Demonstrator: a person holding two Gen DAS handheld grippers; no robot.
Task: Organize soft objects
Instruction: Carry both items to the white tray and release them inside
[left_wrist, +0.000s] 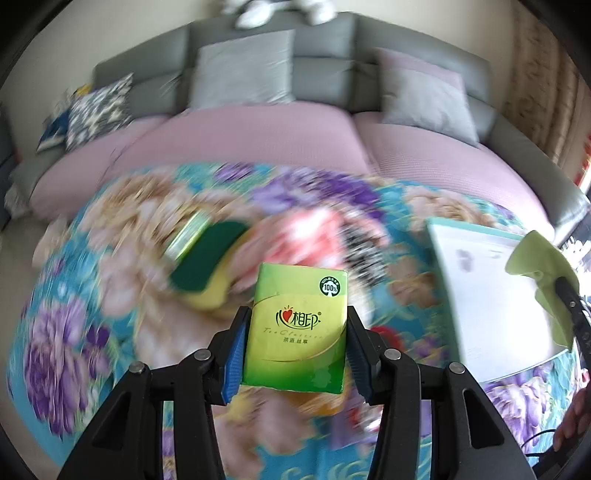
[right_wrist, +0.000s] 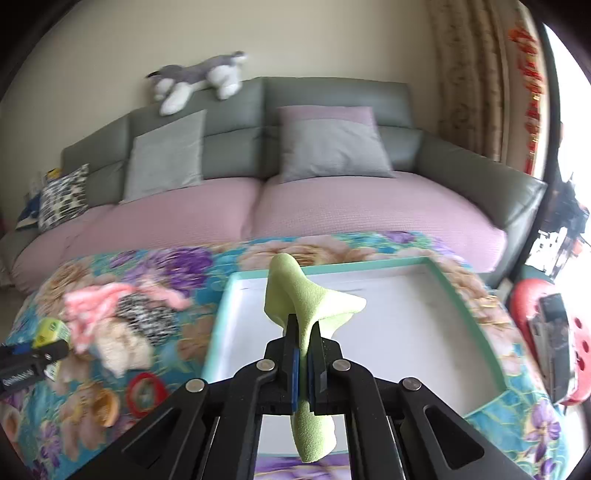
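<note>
My left gripper (left_wrist: 297, 328) is shut on a green tissue pack (left_wrist: 297, 328), held above the flowered cloth (left_wrist: 74, 332). Behind it lies a green-and-yellow sponge (left_wrist: 207, 273), blurred. My right gripper (right_wrist: 303, 332) is shut on a light green cloth (right_wrist: 306, 291) that sticks up and hangs down between its fingers, over the white tray with a teal rim (right_wrist: 406, 332). That tray (left_wrist: 491, 295) and the green cloth (left_wrist: 539, 266) also show at the right of the left wrist view. The left gripper's tip with the pack (right_wrist: 48, 332) shows at the left of the right wrist view.
A pink fluffy item (right_wrist: 99, 306), a black-and-white fabric (right_wrist: 144, 317) and a red ring (right_wrist: 144, 393) lie on the flowered cloth left of the tray. Behind stands a grey sofa (right_wrist: 332, 96) with cushions and a plush dog (right_wrist: 199, 79). A red stool (right_wrist: 554, 339) is at right.
</note>
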